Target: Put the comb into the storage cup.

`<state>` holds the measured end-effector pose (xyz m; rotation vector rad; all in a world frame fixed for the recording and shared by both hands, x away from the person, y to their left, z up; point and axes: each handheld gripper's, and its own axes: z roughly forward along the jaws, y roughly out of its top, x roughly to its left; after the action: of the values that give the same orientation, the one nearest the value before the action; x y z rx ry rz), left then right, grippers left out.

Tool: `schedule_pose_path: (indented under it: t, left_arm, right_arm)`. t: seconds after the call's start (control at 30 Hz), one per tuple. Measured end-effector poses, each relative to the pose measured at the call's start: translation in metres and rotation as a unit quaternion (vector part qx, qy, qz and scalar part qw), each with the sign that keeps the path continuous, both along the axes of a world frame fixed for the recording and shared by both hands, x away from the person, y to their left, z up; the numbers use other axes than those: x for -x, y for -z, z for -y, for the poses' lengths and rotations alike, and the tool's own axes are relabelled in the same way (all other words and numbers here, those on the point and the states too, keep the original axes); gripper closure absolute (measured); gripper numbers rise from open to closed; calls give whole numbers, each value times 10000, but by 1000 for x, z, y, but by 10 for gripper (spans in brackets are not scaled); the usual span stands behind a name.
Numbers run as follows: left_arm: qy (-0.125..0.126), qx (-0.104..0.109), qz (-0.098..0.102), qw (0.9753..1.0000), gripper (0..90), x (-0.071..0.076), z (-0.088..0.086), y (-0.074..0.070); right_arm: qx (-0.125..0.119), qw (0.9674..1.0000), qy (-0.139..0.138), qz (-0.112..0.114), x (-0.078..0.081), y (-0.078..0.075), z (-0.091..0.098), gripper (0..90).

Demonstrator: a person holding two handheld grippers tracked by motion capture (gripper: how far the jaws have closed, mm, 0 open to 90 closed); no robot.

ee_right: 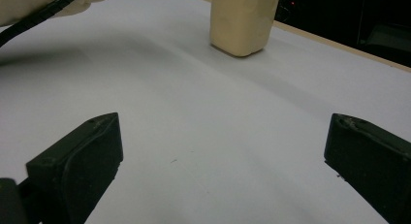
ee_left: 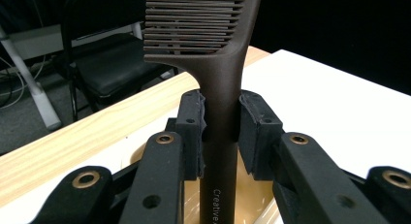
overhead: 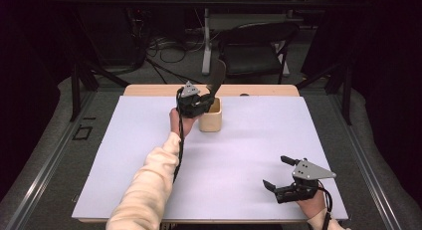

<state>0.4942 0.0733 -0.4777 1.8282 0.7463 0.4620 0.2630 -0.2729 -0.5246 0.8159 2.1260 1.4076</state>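
Right gripper (overhead: pixel 279 176) idles at the near edge of the table (overhead: pixel 249 155), jaws wide, nothing between them. Left gripper (ee_left: pixel 220 132) clamps the dark comb (ee_left: pixel 218 88) by its handle, teeth upward, over the wooden cup (overhead: pixel 211 118). Handle tip apparently sits inside the cup; keep it vertical, lower until seated, then release.

You're working in a lab-like recording room: black curtains (overhead: pixel 30 65) hang around your white-topped table (overhead: pixel 259 155), cables (overhead: pixel 169 48) tangle on the grey floor, and a folding chair (overhead: pixel 256 51) stands beyond.
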Motion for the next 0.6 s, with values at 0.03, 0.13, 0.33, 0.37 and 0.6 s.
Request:
schedule_pose_path:
  t: [0.03,0.13,0.33,0.37,0.6]
  left_arm:
    - [0,5,-17,10000,724,0,0,0]
    - [13,-20,-41,10000,724,0,1,1]
    - [29,-75,-75,9999,724,-1,2,1]
    - [37,-93,-73,9999,724,-1,2,1]
    - [29,-165,-152,9997,724,-2,2,3]
  right_arm:
    - [-1,10000,0,-2,0,0,0,0]
    - [9,10000,-8,-14,0,0,0,0]
    - [13,10000,-8,-11,0,0,0,0]
    - [13,10000,-9,-8,0,0,0,0]
    - [19,10000,-9,-9,0,0,0,0]
